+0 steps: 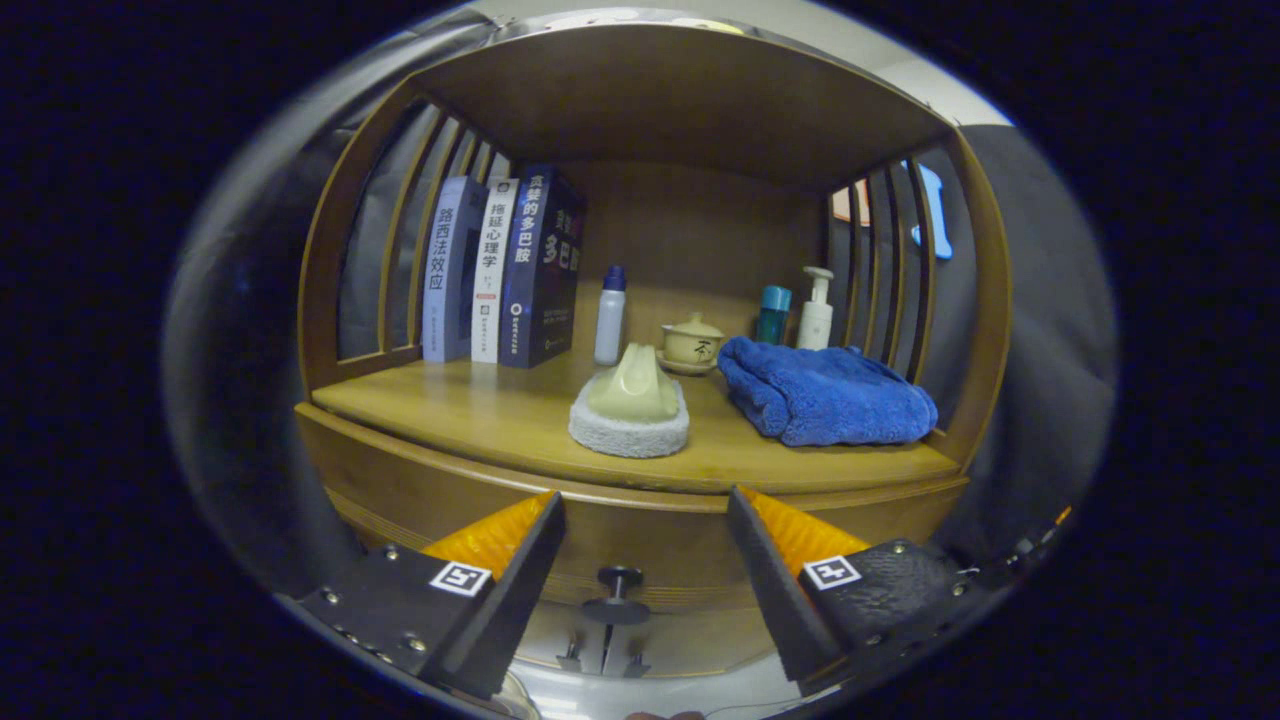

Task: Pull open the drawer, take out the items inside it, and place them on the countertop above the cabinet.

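**Fingers spread wide, drawer knob low between them**

Facing a wooden cabinet (640,540) head-on, with fingers (646,535) parted wide and holding nothing. Dark drawer knob (619,578) sitting low in the gap between the fingers, on the drawer front (650,545), stem pointing straight back toward the camera. Drawer front apparently flush with the cabinet face, so contents hidden.

On the table (500,420) above the drawer, beyond the fingertips: a pale scrubbing sponge with a moulded handle (632,405) near the front edge, a folded blue towel (825,395) to its right, and further back a small lidded cup (693,343), a white bottle with a blue cap (609,315), a teal bottle (772,313), a pump bottle (816,310) and three books (500,270) standing upright at the left.

Fits two stages alike (a shut drawer with goods inside, or one emptied and pushed home, with sponge or towel possibly its former contents); impossible to settle here.

Key relation: knob centred between the fingers, slightly below the tips and close ahead. For any pull, fingers closing from either side of the stem behind the round cap, then drawing straight back along the stem's axis.
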Available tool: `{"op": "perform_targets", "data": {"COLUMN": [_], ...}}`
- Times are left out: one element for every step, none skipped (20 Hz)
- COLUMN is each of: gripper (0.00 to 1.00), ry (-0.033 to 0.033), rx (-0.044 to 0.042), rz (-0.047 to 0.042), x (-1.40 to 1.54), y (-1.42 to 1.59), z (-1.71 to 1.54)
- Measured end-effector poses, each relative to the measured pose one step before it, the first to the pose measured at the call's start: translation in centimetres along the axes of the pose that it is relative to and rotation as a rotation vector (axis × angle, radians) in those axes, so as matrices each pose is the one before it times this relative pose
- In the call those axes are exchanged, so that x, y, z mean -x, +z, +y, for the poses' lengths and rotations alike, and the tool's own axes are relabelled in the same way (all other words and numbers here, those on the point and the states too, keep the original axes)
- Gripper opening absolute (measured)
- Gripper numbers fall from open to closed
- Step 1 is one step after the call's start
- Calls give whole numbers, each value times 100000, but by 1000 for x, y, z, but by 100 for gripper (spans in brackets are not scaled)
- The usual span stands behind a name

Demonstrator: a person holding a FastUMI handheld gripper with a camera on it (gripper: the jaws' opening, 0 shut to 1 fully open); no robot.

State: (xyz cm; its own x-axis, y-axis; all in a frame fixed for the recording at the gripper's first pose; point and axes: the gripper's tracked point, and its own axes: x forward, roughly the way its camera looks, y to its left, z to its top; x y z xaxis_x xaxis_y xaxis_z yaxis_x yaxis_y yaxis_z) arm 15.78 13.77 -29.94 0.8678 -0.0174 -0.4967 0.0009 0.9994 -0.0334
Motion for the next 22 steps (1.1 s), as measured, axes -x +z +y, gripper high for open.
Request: {"op": "perform_targets", "data": {"gripper": [97,97,97,97,97,97,96,96,96,96,96,96,96,96,96,96,96,96,96,96,96,96], "ry": [580,256,503,229,155,291,331,417,-333,-995,-563,-644,-1208,-1026,-537,-109,539,646,688,618,713,357], "rx": [728,760,77,-386,-540,-403,-399,-307,-124,-357,-1101,-1098,-472,-270,-533,-992,-1156,-1020,-710,-231,176,348], "rz": [-2663,-1526,-1307,-1485,-1913,-1326,-831,-939,-414,-187,-492,-808,72,566,203,-194,-388,-863,-933,-1489,-1779,-1489], "x": [457,604,601,621,558,513,526,400,442,478,536,360,196,263,131,228,330,441,446,579,705,668], "y": [687,621,698,751,927,775,554,596,405,307,337,381,103,-154,115,209,266,291,348,554,654,702], "z": [-25,-211,-181,-257,-307,-343,-362,-416,-577,-819,-531,-442,-520,-423,-144,-62,10,4,-122,-309,-485,-620]}}
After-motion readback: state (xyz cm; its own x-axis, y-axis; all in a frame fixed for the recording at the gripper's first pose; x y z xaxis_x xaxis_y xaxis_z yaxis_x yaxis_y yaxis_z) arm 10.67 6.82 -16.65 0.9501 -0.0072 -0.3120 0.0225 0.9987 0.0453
